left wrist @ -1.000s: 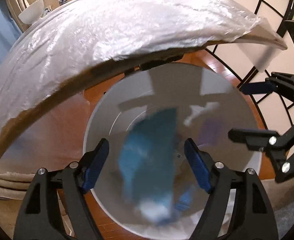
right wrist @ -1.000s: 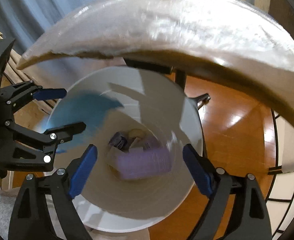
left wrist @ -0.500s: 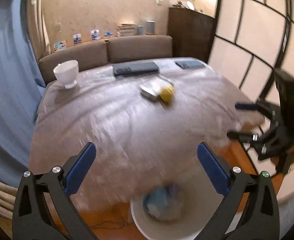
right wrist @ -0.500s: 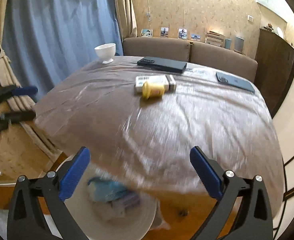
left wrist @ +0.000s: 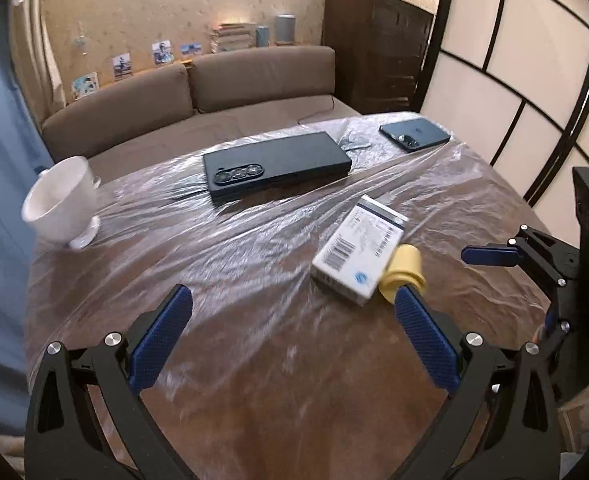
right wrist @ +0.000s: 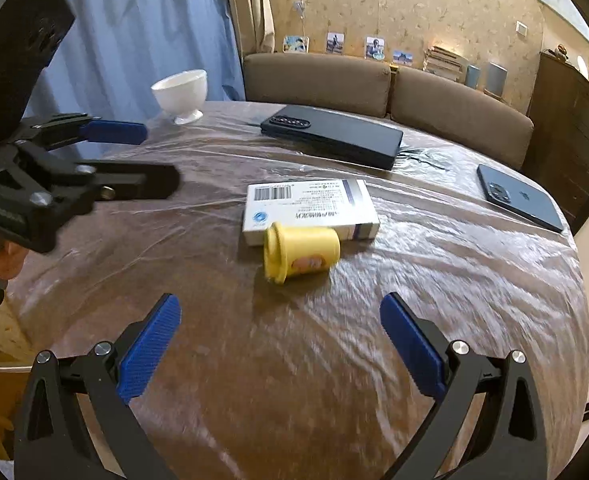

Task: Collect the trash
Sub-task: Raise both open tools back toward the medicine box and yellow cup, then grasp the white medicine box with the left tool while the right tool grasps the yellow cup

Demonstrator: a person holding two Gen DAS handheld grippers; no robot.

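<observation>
A white medicine box (left wrist: 358, 252) (right wrist: 310, 210) with a barcode lies on the plastic-covered table (left wrist: 234, 360). A small yellow jar (left wrist: 404, 270) (right wrist: 300, 252) lies on its side against the box. My left gripper (left wrist: 290, 304) hovers over the near part of the table, jaws wide open and empty; its right pad overlaps the jar in the picture. My right gripper (right wrist: 280, 308) is also open and empty, with the jar a little beyond its fingertips. The left gripper (right wrist: 134, 156) shows at the left of the right wrist view.
A white footed bowl (left wrist: 60, 204) (right wrist: 180, 90) stands at the table's far left. A black folded phone (left wrist: 278, 168) (right wrist: 334, 136) and a dark blue phone (left wrist: 414, 136) (right wrist: 520, 198) lie further back. A brown sofa (left wrist: 214, 84) sits behind the table.
Both grippers rose from over the white bin to above the table and opened wider. The blue and purple items they let go ended up in the bin, which is now out of view.
</observation>
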